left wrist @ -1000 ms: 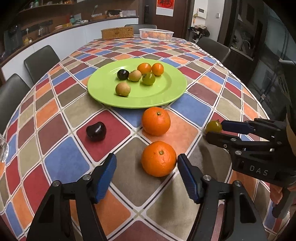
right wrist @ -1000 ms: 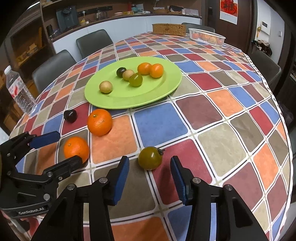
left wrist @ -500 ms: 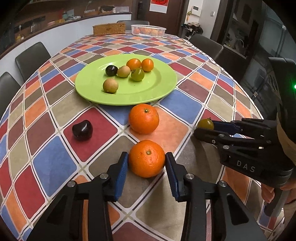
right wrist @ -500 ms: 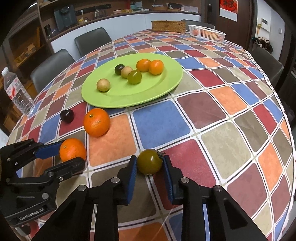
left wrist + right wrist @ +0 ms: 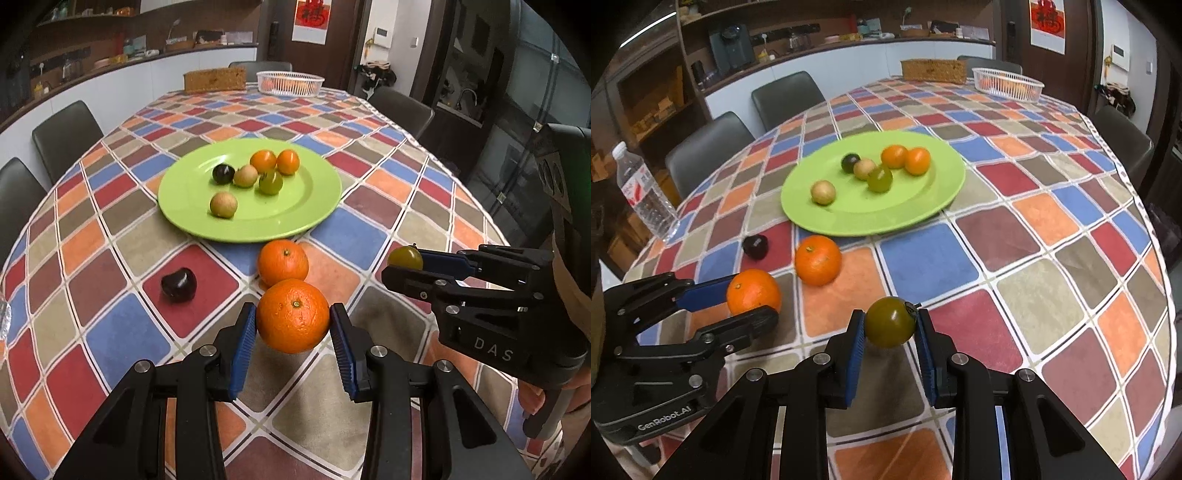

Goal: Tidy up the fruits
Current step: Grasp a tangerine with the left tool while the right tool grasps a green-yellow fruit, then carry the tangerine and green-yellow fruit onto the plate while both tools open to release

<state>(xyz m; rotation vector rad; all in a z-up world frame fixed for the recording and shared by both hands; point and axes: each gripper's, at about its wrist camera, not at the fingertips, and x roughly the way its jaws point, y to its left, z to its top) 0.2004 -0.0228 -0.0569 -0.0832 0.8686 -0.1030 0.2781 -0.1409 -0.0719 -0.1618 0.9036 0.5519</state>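
Observation:
My left gripper (image 5: 293, 332) is shut on an orange (image 5: 293, 315) and holds it a little above the cloth; it also shows in the right wrist view (image 5: 753, 291). My right gripper (image 5: 889, 332) is shut on a green tomato (image 5: 890, 322), lifted off the table; the tomato also shows in the left wrist view (image 5: 405, 257). A second orange (image 5: 282, 262) and a dark plum (image 5: 179, 284) lie on the cloth in front of the green plate (image 5: 295, 218), which holds several small fruits.
A water bottle (image 5: 646, 192) stands at the table's left edge. A white basket (image 5: 1008, 84) and a wicker box (image 5: 934, 71) sit at the far end. Dark chairs (image 5: 66, 136) ring the checkered table.
Both grippers closed on their fruits and lifted them: the left on the near orange, the right on the green tomato. Both cameras now sit higher.

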